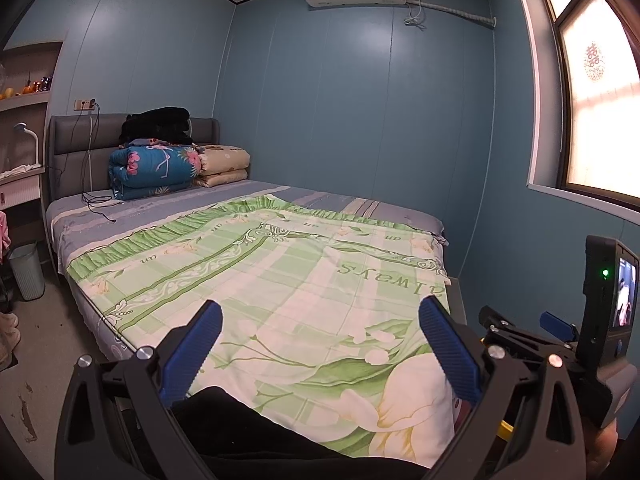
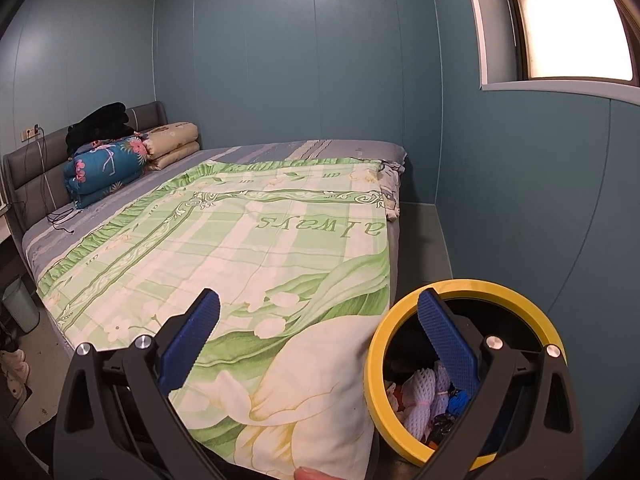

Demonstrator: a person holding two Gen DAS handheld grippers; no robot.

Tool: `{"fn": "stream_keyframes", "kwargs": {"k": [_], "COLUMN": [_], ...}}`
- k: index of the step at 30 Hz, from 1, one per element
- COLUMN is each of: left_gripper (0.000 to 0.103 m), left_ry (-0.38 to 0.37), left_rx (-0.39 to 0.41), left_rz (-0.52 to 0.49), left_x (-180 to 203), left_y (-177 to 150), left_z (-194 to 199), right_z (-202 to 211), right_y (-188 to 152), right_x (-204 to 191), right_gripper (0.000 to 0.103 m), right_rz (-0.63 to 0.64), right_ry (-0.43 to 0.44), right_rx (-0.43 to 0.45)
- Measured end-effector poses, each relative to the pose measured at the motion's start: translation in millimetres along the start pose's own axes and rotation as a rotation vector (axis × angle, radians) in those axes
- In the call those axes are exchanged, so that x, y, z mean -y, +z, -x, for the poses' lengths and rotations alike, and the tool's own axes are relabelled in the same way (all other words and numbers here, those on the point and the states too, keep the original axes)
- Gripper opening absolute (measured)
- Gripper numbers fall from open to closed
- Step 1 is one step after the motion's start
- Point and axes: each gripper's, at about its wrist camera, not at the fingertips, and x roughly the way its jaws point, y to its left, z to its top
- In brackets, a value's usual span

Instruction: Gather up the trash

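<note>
A yellow-rimmed trash bin (image 2: pixel 508 285) stands on the floor at the foot-right corner of the bed. Inside it lies trash (image 2: pixel 424 404): white foam fruit nets, blue and dark scraps. My right gripper (image 2: pixel 318 312) is open and empty; its right finger hangs over the bin's mouth, its left finger over the bed. My left gripper (image 1: pixel 320 312) is open and empty above the foot of the bed. The other gripper's body (image 1: pixel 608 304) with a small screen shows at the right of the left wrist view. No loose trash shows on the bedspread.
A bed (image 1: pixel 248 240) with a green floral bedspread (image 2: pixel 248 248) fills the middle. Folded quilts (image 1: pixel 156 168) and dark clothing (image 1: pixel 158 122) lie by the headboard, with a black cable (image 1: pixel 96 200). A pale ribbed bin (image 1: pixel 26 266) stands left of the bed. Blue walls and a window (image 1: pixel 592 92) close the right.
</note>
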Motion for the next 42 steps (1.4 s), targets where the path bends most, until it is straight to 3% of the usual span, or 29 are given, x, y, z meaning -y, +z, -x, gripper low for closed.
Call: {"fn": "stream_keyframes", "kwargs": {"k": [42], "left_gripper": [0.095], "left_ry": [-0.029], "left_rx": [-0.023], "left_rz": [-0.011], "left_x": [2.1], "left_y": [-1.5], "left_z": [-0.5], "right_z": [-7.9], "right_y": [-4.1], "right_x": [6.0], "right_gripper": [0.095], "right_rz": [-0.029], "right_ry": [-0.016], "right_rx": [-0.048]}}
